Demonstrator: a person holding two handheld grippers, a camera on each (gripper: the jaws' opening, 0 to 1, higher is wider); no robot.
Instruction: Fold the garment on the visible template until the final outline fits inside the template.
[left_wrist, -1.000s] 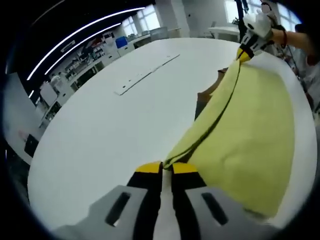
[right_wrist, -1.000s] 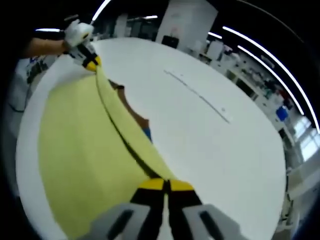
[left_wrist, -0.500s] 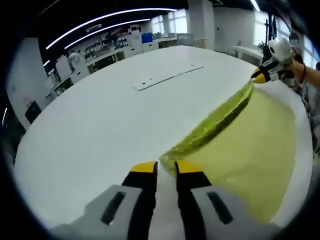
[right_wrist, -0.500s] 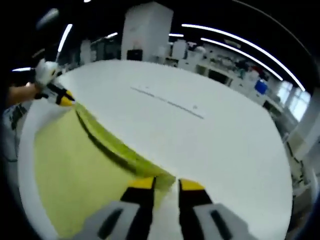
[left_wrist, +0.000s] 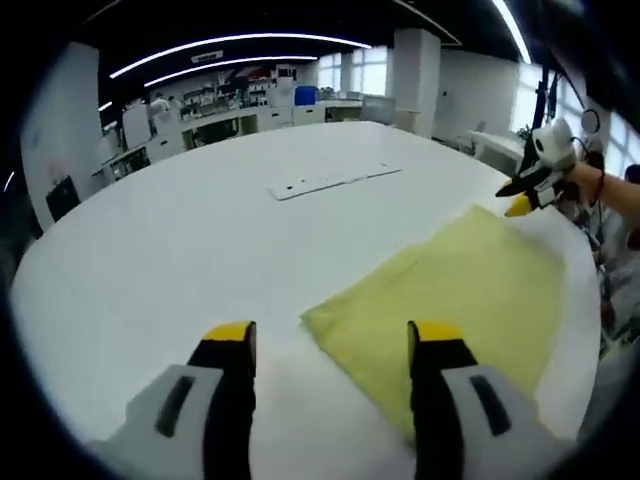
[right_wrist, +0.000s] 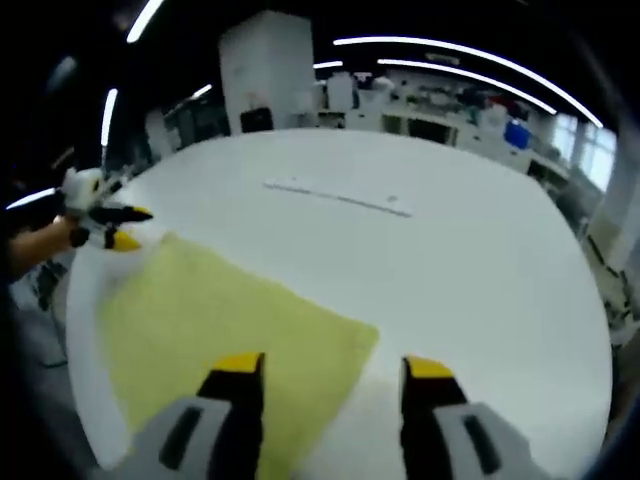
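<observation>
A yellow garment (left_wrist: 465, 285) lies flat and folded on the round white table (left_wrist: 180, 250). My left gripper (left_wrist: 331, 336) hovers open over the garment's near corner, its yellow-tipped jaws wide apart and holding nothing. Across the cloth, a person's hand holds the right gripper (left_wrist: 522, 196) just past the far corner, its jaws parted. In the right gripper view the garment (right_wrist: 215, 315) spreads to the left, and my right gripper (right_wrist: 332, 368) stands open above its near corner. The left gripper (right_wrist: 122, 226) floats open by the far-left corner.
A thin white strip (left_wrist: 333, 179) with small holes lies further back on the table; it is also in the right gripper view (right_wrist: 338, 196). The table edge (right_wrist: 85, 380) curves close beside the garment. Lab benches and shelves (left_wrist: 215, 100) stand beyond the table.
Both grippers have opened and let go of the garment's folded edge. The cloth, held up a second ago, now lies flat on the table. Both grippers have drawn back.
</observation>
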